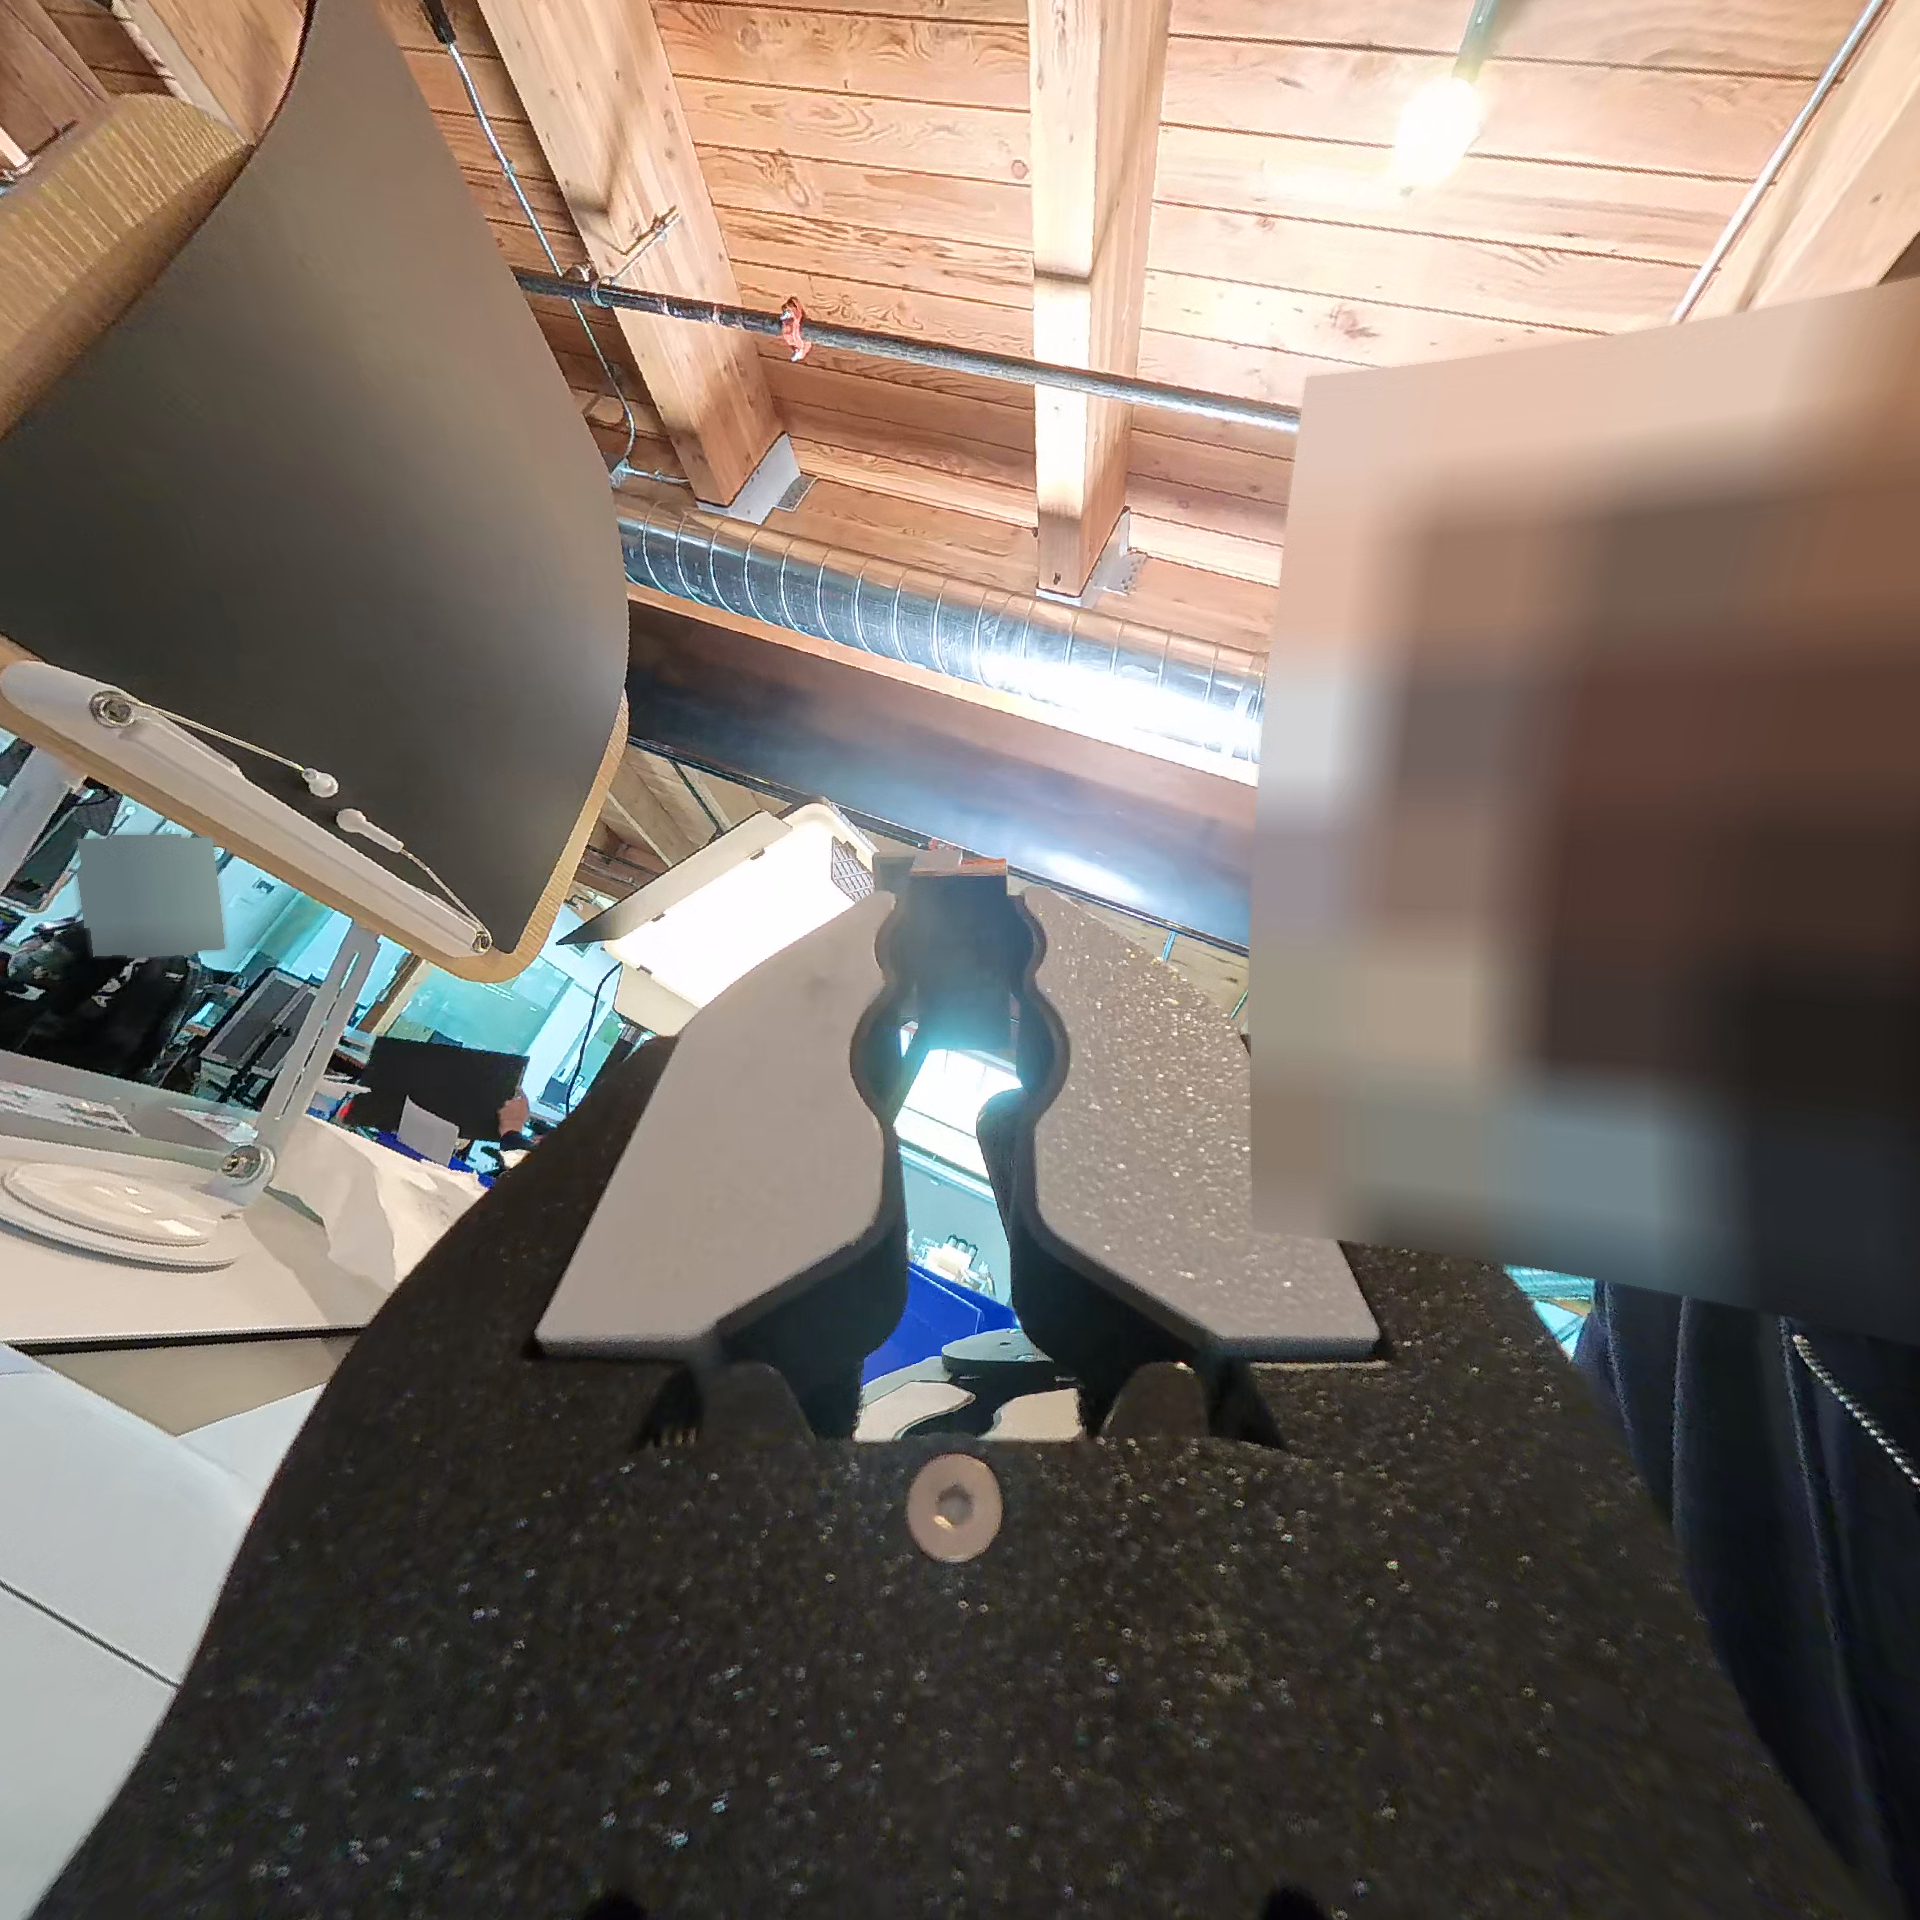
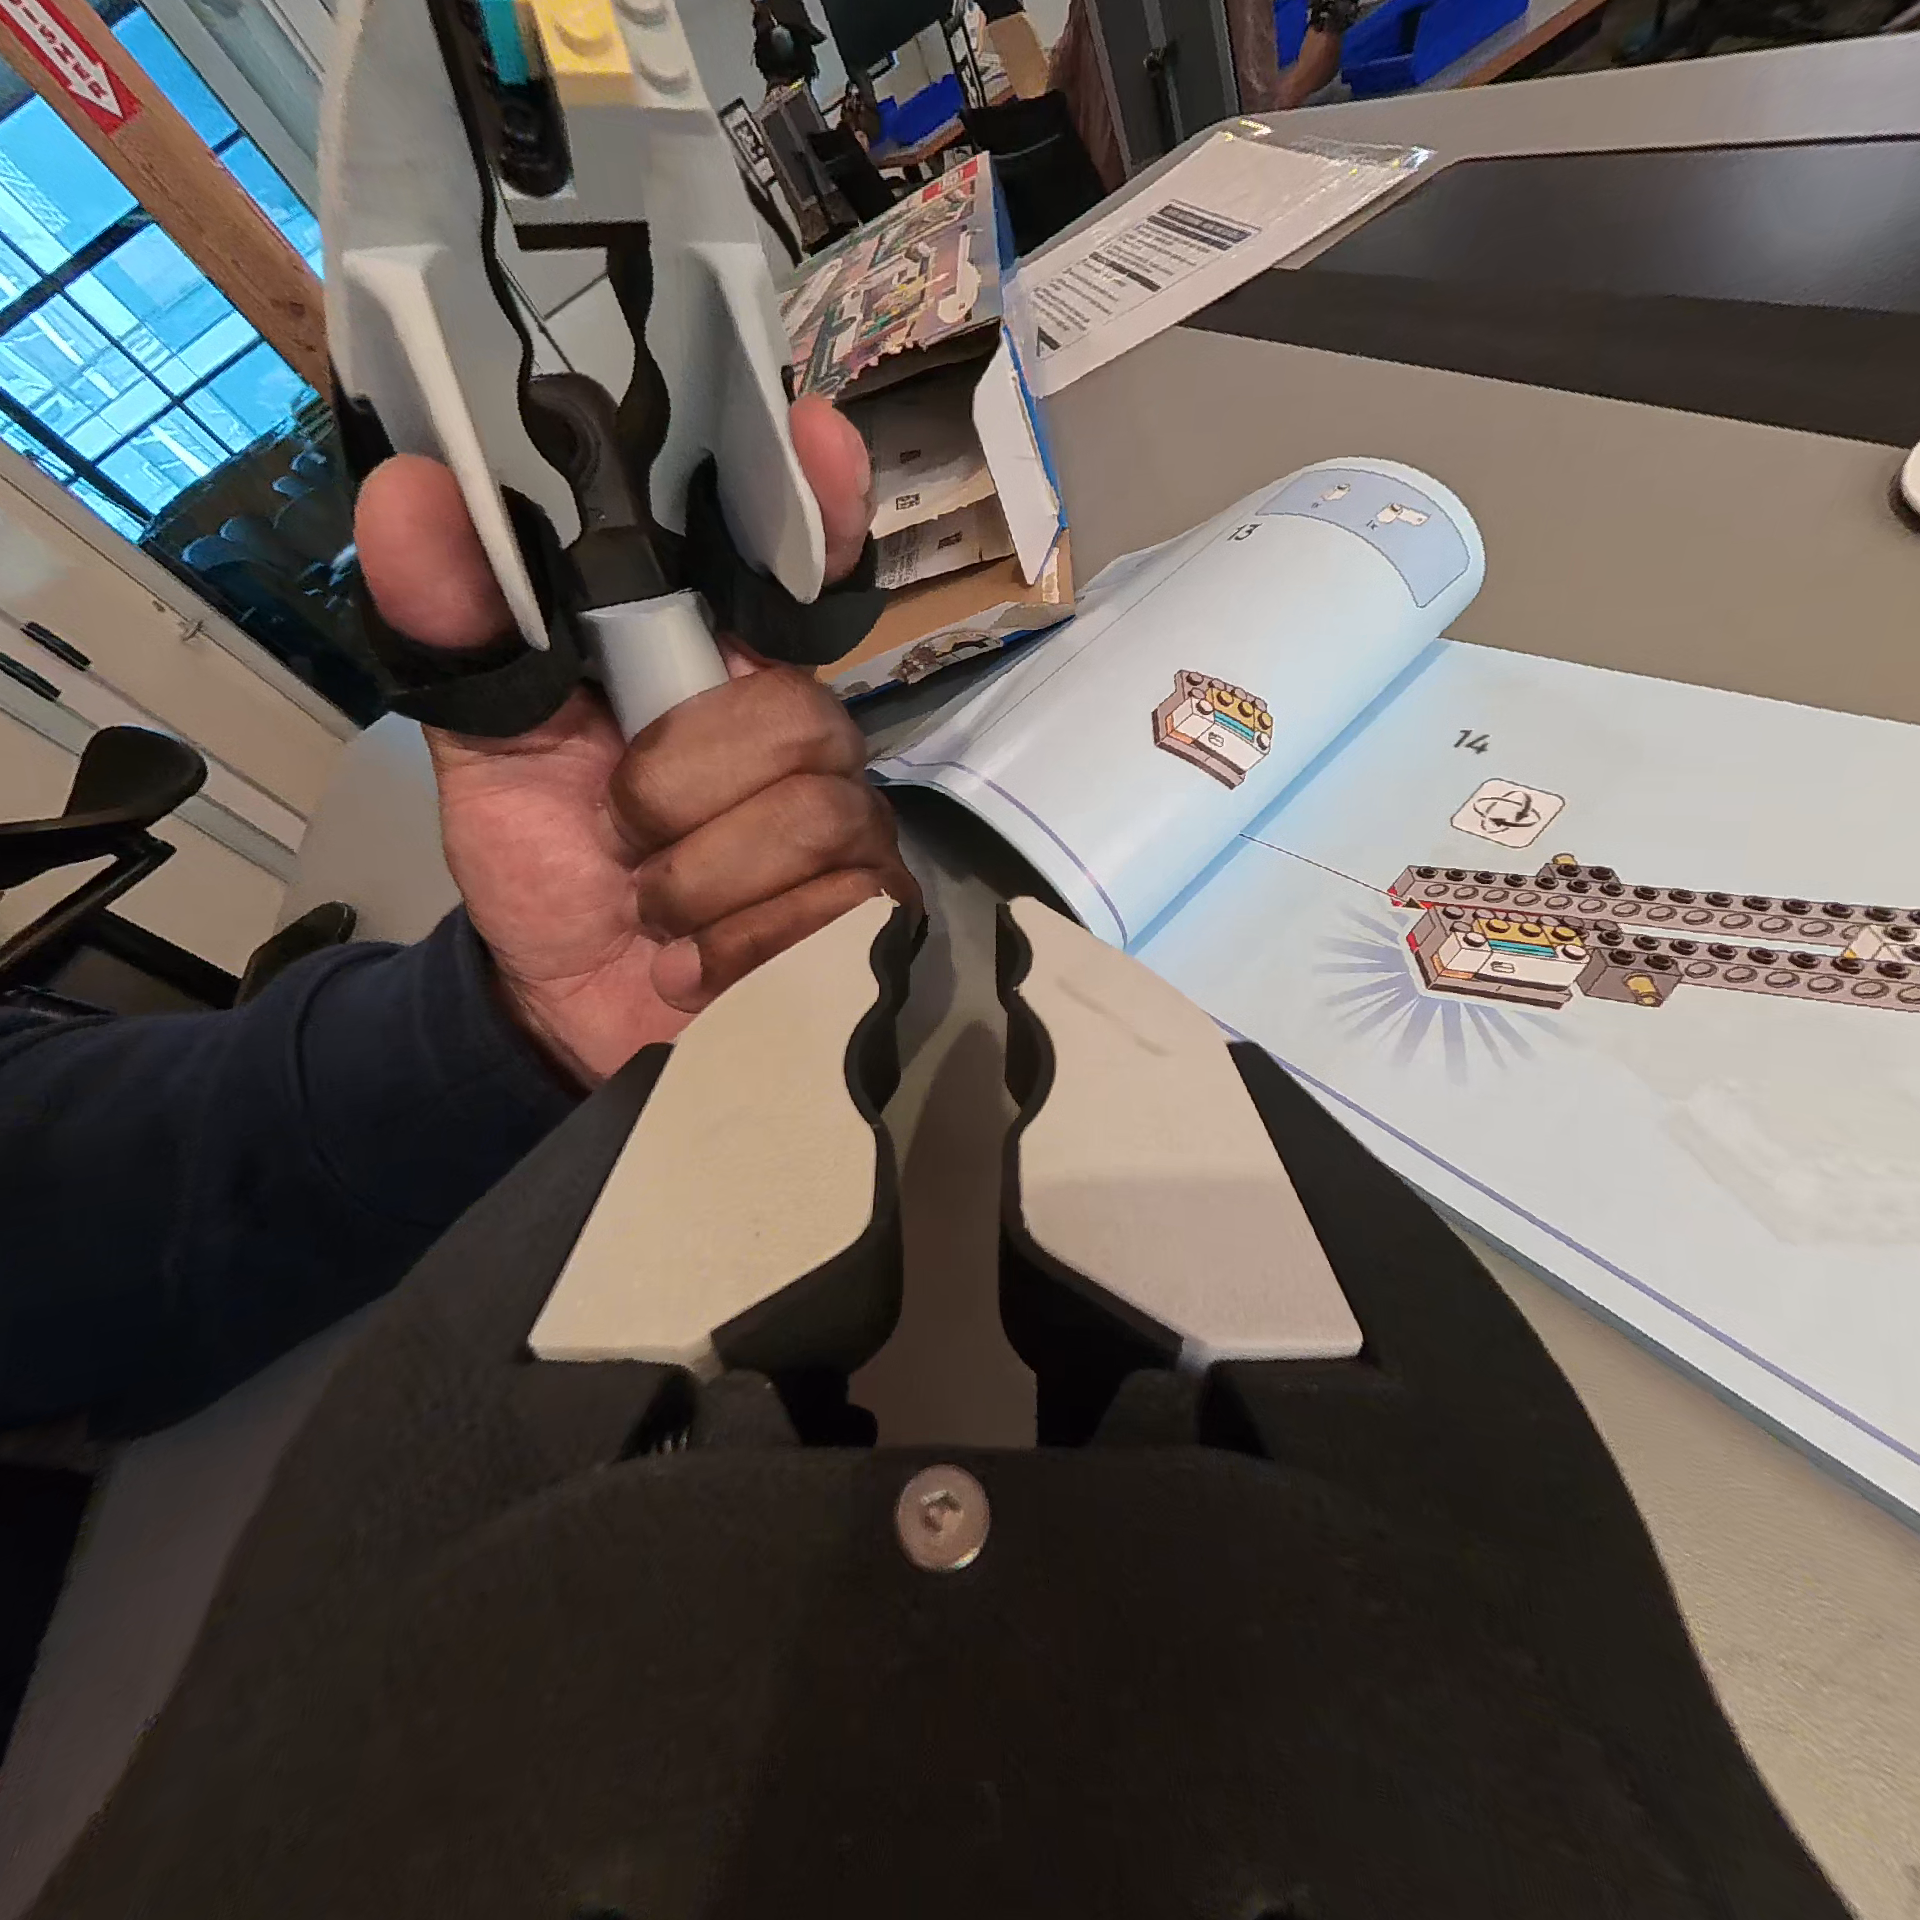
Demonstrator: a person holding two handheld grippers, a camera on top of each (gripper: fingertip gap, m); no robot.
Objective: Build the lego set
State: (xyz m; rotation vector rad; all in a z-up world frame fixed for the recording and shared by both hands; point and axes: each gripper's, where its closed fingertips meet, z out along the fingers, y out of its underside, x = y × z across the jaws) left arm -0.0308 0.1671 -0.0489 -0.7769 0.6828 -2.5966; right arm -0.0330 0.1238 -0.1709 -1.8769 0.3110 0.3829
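The left gripper, raised toward the wooden ceiling, is clamped on a small brick assembly with yellow, teal and grey pieces. The right gripper stands slightly apart, bare, above the open pale-blue instruction booklet.

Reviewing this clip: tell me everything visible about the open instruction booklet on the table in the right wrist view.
The instruction booklet lies open and flat on the grey table, to the right of the right gripper. Its pages are glossy pale blue paper with a thin darker border line. Its left page curls up and over at the spine. Printed on it are pictures of grey, white, yellow and teal brick assemblies, plus step numbers and a rotate symbol. Its far corner lies by a torn cardboard box. Neither gripper touches it.
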